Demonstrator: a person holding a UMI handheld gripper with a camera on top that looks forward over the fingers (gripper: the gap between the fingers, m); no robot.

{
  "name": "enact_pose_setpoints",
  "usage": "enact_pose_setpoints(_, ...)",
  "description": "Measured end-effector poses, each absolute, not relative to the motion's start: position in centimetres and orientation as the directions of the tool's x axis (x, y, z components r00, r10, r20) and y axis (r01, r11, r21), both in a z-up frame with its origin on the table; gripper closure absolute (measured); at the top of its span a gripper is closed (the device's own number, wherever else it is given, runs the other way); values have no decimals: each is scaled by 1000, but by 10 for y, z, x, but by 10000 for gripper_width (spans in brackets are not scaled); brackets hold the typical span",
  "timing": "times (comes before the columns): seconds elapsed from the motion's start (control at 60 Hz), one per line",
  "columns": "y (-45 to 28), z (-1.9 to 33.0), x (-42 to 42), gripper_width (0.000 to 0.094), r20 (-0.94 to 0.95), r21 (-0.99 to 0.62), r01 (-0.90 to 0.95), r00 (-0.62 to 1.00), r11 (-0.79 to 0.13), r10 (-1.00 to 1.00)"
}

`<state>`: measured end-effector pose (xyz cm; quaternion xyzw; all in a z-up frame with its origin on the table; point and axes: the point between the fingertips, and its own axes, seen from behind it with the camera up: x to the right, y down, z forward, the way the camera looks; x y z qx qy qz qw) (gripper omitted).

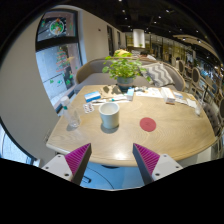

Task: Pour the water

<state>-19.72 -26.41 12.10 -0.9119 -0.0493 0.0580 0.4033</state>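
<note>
water vessels sit ahead of me on the pale wooden tabletop (pixel 175 130): a light grey cylindrical cup (pixel 109 116) stands upright beyond my fingers, roughly midway between them, and a clear glass or bottle (pixel 73 117) stands near the tabletop's edge to the cup's side, well apart from it; i cannot tell whether either holds water. a flat round red coaster (pixel 148 124) lies on the wood on the cup's other side, clear of it. my gripper (pixel 112 158) hangs short of the tabletop's near edge with its jaws spread wide, the magenta pads (pixel 77 158) facing each other and nothing between them. farther back a leafy green potted plant (pixel 124 68) stands among scattered papers and small items that i cannot make out.
</note>
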Motion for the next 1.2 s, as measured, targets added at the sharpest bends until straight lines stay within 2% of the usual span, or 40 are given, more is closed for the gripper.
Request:
enact_pose_setpoints(0.283, -196, 110, -377, 77, -104, -820, 49, 967, -571, 233)
enact_pose_setpoints(0.567, -95, 62, -436, 91, -66, -873, 31, 982, -487, 180)
enact_pose_setpoints(0.667, -71, 42, -435, 162, -37, -873, 41, 988, -485, 151)
enact_pose_setpoints(0.817, -59, 28, -438, 416, -45, -879, 33, 987, -476, 152)
enact_pose_setpoints(1.05, -63, 37, -434, 528, -13, -890, 59, 988, -452, 155)
enact_pose_setpoints(1.133, -66, 55, -435, 528, -52, -894, 25, 986, -447, 159)
enact_pose_setpoints(1.2, -68, 84, -435, 529, -122, -903, -43, 980, -427, 158)
